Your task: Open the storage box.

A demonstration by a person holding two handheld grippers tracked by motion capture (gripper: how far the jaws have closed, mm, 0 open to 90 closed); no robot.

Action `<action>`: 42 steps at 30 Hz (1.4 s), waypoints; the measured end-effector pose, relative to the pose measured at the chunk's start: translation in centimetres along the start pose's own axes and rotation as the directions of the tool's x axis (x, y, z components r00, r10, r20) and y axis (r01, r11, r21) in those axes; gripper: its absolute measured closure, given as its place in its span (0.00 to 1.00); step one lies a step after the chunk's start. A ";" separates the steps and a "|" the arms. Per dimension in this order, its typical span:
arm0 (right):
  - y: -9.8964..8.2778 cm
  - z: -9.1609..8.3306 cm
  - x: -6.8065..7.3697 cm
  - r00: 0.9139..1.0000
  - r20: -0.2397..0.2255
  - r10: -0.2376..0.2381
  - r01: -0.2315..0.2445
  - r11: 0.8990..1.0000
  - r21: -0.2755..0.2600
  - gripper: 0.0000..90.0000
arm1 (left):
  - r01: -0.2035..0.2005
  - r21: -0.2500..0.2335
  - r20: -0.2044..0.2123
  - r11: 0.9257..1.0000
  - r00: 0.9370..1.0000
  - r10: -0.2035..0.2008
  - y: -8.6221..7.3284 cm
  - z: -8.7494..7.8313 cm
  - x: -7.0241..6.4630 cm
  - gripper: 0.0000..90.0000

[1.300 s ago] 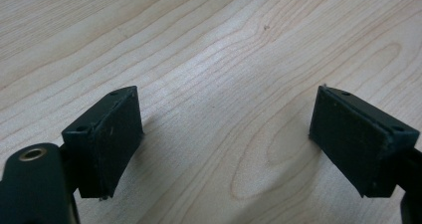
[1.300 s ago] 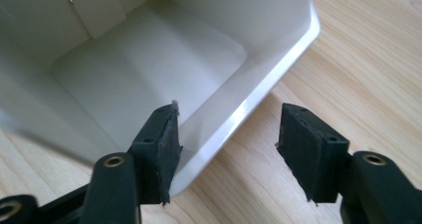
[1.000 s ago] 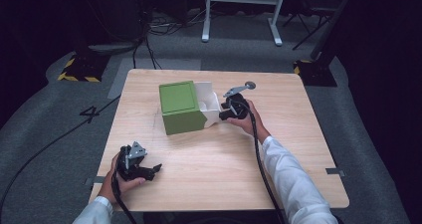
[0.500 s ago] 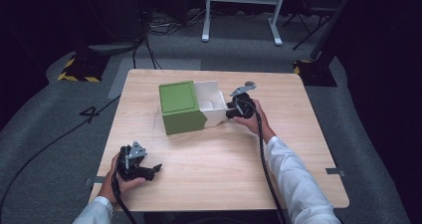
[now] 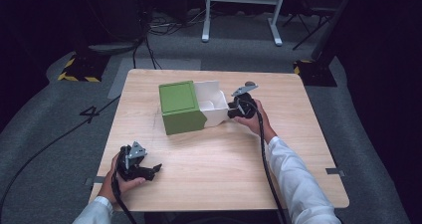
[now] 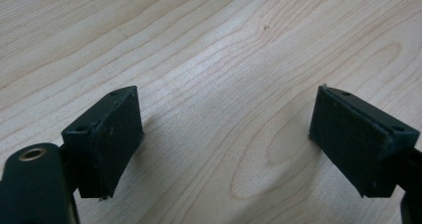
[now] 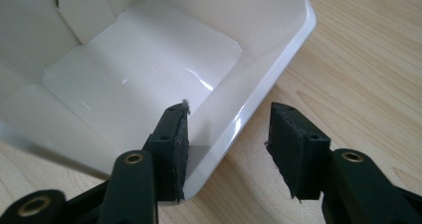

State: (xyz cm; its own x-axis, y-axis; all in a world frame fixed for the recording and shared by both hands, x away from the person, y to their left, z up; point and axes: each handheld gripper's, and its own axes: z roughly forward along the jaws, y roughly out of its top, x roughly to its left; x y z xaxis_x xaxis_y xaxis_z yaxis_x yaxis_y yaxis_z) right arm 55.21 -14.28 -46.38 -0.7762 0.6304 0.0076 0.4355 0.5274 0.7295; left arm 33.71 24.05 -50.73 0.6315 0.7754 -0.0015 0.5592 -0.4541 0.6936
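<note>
High view: green box (image 5: 181, 107) with a white inside, lying at the far middle of the wooden table (image 5: 224, 159). Long way going left to right, open white end facing right. Right tongs (image 5: 230, 112) at that open end, just been closing, white wall between the jaws. Maybe a small gap on the outer side, so not squeezing. Left tongs (image 5: 155, 169) wide open, holding nothing, low over the near left corner. Grey carpet (image 5: 59, 134) all around, cables (image 5: 149, 30) behind, dark room.

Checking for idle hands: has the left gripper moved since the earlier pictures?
No. The left gripper lies at the same spot by the table's front left corner, no nearer either edge.
</note>
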 end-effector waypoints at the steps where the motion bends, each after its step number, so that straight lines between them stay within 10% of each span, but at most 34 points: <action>1: 0.0 0.0 0.0 1.000 0.000 0.000 0.000 1.000 0.000 0.57 | 0.000 0.000 0.000 1.000 1.000 0.000 0.0 0.0 0.0 0.15; 21: -0.3 -0.9 -0.6 1.000 0.022 0.006 -0.006 1.000 -0.004 0.51 | 0.000 0.000 0.000 1.000 1.000 0.000 0.0 0.0 0.0 0.15; 42: -0.7 -6.3 -0.7 0.998 0.049 -0.049 0.051 0.998 -0.039 0.37 | 0.000 0.000 0.000 1.000 1.000 0.000 0.0 0.0 0.0 0.15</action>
State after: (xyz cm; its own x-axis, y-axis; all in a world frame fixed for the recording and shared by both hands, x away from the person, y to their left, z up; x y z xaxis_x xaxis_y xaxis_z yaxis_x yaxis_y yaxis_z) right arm 52.54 -18.73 -42.59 -0.7737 0.6306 -0.0616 0.3769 0.5363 0.7552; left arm 33.71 24.05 -50.73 0.6314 0.7754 -0.0019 0.5594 -0.4538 0.6936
